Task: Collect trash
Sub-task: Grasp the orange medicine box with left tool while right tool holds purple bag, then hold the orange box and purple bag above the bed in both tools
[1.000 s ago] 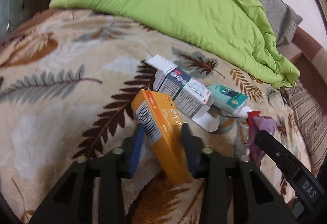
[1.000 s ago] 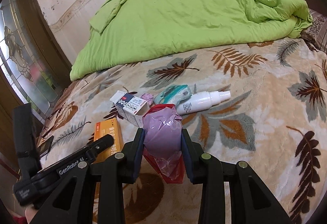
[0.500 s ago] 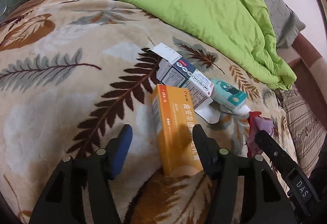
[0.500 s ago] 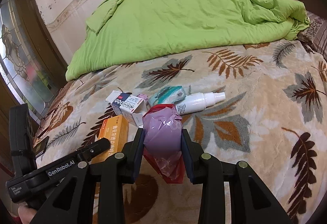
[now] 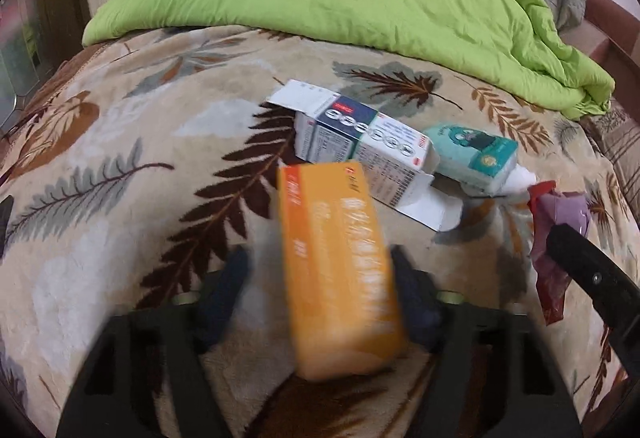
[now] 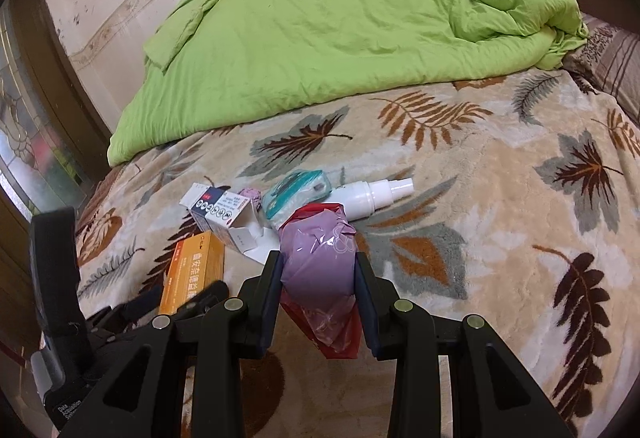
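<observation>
A bed covered by a beige plush blanket with brown and grey leaf prints [image 6: 500, 198] fills both views, and a rumpled lime-green quilt [image 6: 340, 38] is heaped along its far side. The trash lies in a loose cluster in the middle of the blanket. Nearest on the left is a long orange cardboard box [image 5: 340, 270]. Just beyond it lies an open white-and-navy medicine carton with its flaps out [image 5: 368, 142], and to the right of that a teal soft packet [image 5: 472, 154] rests against a white plastic spray bottle [image 6: 372, 194].

The left gripper [image 5: 320, 302] is spread, with the orange box lying between its fingers; its right finger looks close to or touching the box, the left one stands apart. The right gripper [image 6: 318, 286] is pinching a crumpled lilac and red plastic bag [image 6: 320, 262], held above the blanket near the cluster.

If the left gripper closes off-centre, the box could pivot or slide on the soft pile and slip out. The thin bag could also creep out of the right gripper, since the film is slick and bunched.

The left view is motion-blurred around the box and the fingers, so actual contact is unclear. The bottle is mostly hidden behind the packet there, and a small pinkish scrap behind the carton is too small to identify.
</observation>
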`<action>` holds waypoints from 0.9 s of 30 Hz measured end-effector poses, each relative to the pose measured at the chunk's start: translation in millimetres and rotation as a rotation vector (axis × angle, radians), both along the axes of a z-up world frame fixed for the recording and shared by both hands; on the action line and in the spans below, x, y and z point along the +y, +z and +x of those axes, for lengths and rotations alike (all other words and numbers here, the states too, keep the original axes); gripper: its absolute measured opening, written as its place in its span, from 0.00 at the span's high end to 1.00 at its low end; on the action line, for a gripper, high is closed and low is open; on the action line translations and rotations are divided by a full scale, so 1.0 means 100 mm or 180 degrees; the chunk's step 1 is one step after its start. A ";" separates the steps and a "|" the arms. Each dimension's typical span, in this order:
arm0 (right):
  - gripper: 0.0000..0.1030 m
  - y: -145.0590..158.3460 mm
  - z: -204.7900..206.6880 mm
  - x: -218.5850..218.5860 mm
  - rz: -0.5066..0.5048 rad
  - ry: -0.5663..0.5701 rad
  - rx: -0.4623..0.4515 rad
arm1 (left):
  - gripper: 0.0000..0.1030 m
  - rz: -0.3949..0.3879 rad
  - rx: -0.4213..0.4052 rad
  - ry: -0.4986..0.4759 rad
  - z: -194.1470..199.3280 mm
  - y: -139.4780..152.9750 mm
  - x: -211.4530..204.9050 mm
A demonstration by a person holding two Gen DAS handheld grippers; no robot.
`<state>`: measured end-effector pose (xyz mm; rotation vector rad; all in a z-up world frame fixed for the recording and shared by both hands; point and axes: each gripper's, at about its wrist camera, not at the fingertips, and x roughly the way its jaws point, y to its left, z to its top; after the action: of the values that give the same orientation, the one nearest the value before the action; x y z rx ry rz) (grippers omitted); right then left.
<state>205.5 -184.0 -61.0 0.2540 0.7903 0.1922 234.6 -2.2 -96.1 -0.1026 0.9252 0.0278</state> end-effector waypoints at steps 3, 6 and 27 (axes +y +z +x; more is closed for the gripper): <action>0.63 0.00 0.00 0.07 -0.0064 0.0060 -0.0019 | 0.55 -0.0024 -0.0021 0.0036 -0.02 0.02 0.07; 0.63 0.01 -0.02 0.12 -0.0126 0.0111 -0.0054 | 0.55 0.0021 -0.0079 0.0039 -0.06 0.04 0.06; 0.63 0.07 -0.08 0.12 -0.0135 0.0145 -0.0171 | 0.55 0.0425 -0.0674 -0.0040 -0.35 0.38 -0.07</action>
<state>198.0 -171.9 -53.5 0.1902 0.7465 0.2241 199.9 -9.7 -58.4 0.0241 0.7102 0.0657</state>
